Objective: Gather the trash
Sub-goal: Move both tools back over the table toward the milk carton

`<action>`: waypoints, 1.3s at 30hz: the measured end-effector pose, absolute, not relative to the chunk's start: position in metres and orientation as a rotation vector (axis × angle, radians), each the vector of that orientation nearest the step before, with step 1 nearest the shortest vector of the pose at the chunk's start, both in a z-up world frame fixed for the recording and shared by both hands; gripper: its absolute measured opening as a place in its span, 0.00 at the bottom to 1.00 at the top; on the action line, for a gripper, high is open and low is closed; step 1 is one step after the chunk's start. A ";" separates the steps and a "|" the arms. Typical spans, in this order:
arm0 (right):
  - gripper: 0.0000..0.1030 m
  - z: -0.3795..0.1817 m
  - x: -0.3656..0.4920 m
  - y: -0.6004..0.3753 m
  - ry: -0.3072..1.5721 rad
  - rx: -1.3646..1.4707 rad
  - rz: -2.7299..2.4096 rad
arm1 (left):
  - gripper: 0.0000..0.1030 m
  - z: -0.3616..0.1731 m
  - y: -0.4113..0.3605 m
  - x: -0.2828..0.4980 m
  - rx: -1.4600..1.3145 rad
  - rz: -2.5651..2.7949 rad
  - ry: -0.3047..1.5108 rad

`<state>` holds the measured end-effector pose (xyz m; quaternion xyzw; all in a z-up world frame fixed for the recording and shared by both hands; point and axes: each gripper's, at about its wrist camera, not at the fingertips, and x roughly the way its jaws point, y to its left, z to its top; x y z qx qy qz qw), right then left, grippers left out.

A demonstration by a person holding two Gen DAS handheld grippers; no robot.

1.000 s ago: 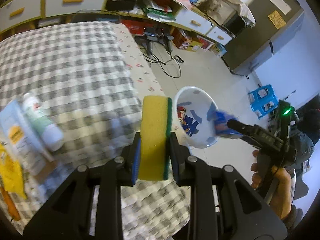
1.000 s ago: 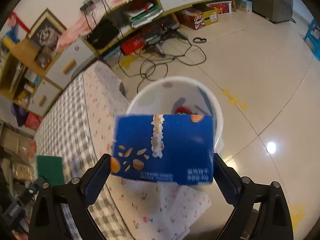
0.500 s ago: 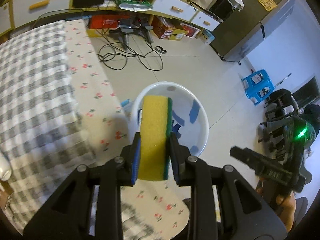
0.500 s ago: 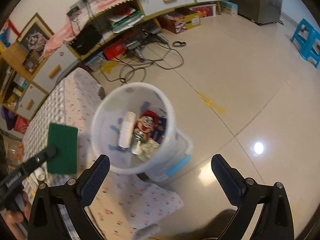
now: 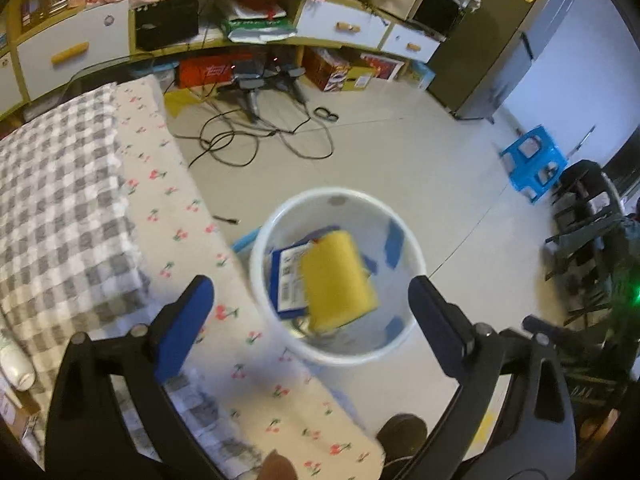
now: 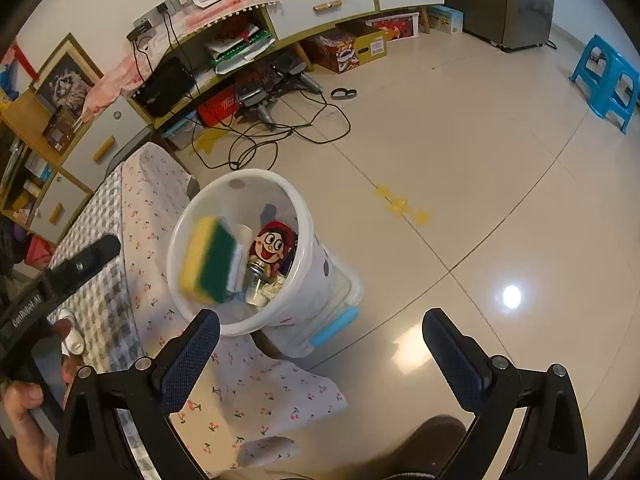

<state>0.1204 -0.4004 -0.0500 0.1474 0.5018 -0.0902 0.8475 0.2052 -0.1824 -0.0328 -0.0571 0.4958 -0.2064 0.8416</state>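
Below the left hand-held gripper [image 5: 310,298], whose jaws stand wide apart, the yellow-green sponge [image 5: 338,278] sits blurred inside the white trash bucket [image 5: 414,248]. Likewise spread and empty, the right hand-held gripper [image 6: 320,338] hangs above the bucket's near rim.

I'm looking over a glossy beige tile floor [image 6: 500,168] catching a bright lamp glare [image 6: 511,297]. Far wall carries a long cabinet [image 6: 320,8] with white drawers, black cables [image 6: 280,132] tangled below, blue stool [image 6: 608,76] far right.
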 end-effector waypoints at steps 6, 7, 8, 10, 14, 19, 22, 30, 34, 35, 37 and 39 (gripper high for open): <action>0.99 -0.044 0.120 -0.389 1.048 0.294 -0.177 | 0.99 -0.032 -0.151 0.190 -0.103 -0.378 1.042; 0.99 -0.042 0.120 -0.385 1.047 0.289 -0.171 | 0.99 -0.032 -0.145 0.187 -0.103 -0.371 1.042; 0.99 -0.042 0.120 -0.382 1.046 0.284 -0.169 | 0.99 -0.031 -0.136 0.183 -0.101 -0.360 1.042; 0.99 -0.040 0.121 -0.375 1.046 0.274 -0.161 | 0.99 -0.029 -0.125 0.177 -0.095 -0.341 1.038; 0.99 -0.038 0.122 -0.353 1.050 0.252 -0.132 | 0.99 -0.025 -0.092 0.165 -0.081 -0.273 1.023; 0.99 -0.040 0.126 -0.321 1.071 0.222 -0.084 | 0.99 -0.026 -0.053 0.151 -0.039 -0.169 1.020; 0.99 -0.042 0.128 -0.301 1.085 0.211 -0.046 | 0.99 -0.024 -0.029 0.144 -0.049 -0.135 1.034; 0.99 -0.044 0.135 -0.248 1.100 0.140 0.021 | 0.99 -0.026 0.043 0.134 -0.149 -0.038 1.084; 0.99 -0.051 0.141 -0.228 1.116 0.124 0.036 | 0.99 -0.036 0.075 0.136 -0.243 0.014 1.136; 0.99 -0.052 0.142 -0.225 1.120 0.120 0.038 | 0.99 -0.038 0.080 0.137 -0.266 0.016 1.146; 0.99 -0.056 0.145 -0.217 1.127 0.110 0.041 | 0.93 -0.041 0.087 0.137 -0.298 0.024 1.163; 0.99 -0.057 0.147 -0.214 1.131 0.107 0.043 | 0.87 -0.045 0.090 0.139 -0.305 0.035 1.174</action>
